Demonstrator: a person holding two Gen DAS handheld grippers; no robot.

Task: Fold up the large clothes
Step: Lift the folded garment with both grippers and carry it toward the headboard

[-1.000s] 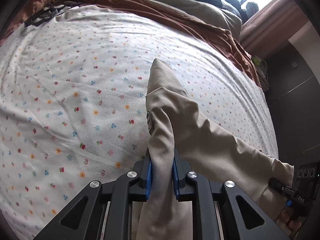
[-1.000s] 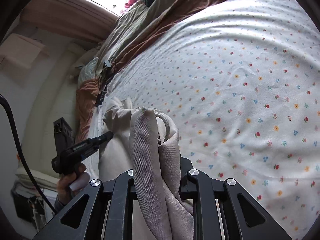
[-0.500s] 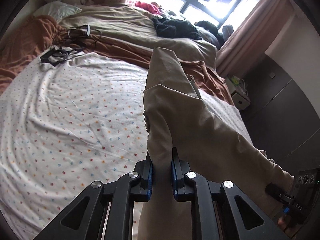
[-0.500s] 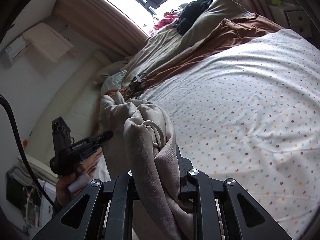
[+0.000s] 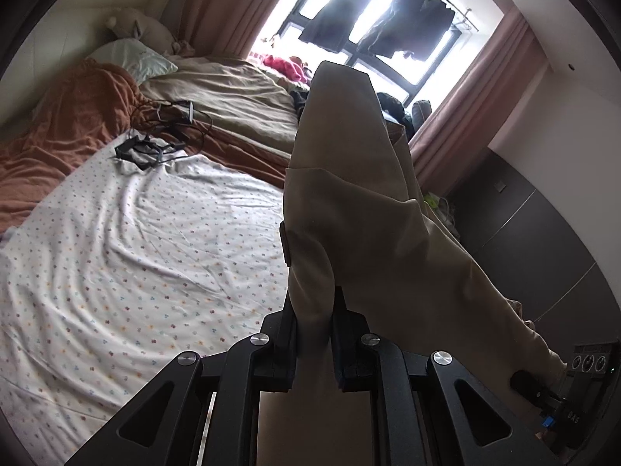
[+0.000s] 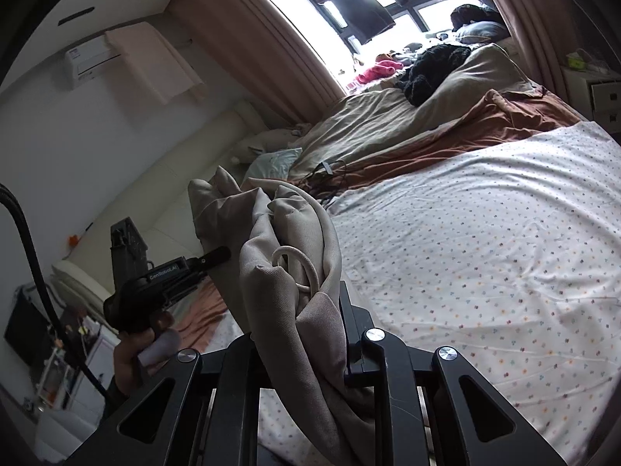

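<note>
A large beige garment (image 5: 349,194) hangs stretched in the air between both grippers, above the floral bed sheet (image 5: 136,252). My left gripper (image 5: 313,310) is shut on one bunched edge, which stands up in a tall fold. Further right, the cloth runs down to my right gripper (image 5: 543,386). In the right wrist view, my right gripper (image 6: 310,310) is shut on a thick bunch of the garment (image 6: 268,213) with a white drawstring loop (image 6: 299,268). The left gripper (image 6: 186,268), held by a hand (image 6: 132,353), grips the cloth's far edge.
A brown blanket (image 5: 66,128) and a beige duvet (image 5: 233,97) lie past the sheet. Black cables and a small device (image 5: 155,143) rest at the sheet's far edge. Beyond are a pillow (image 5: 132,58), dark clothes (image 6: 431,66), curtains, a window and a dark wardrobe (image 5: 524,233).
Both grippers have risen with the garment, lifting it off the sheet. The views have tilted up, so the window and the far bedding now show.
</note>
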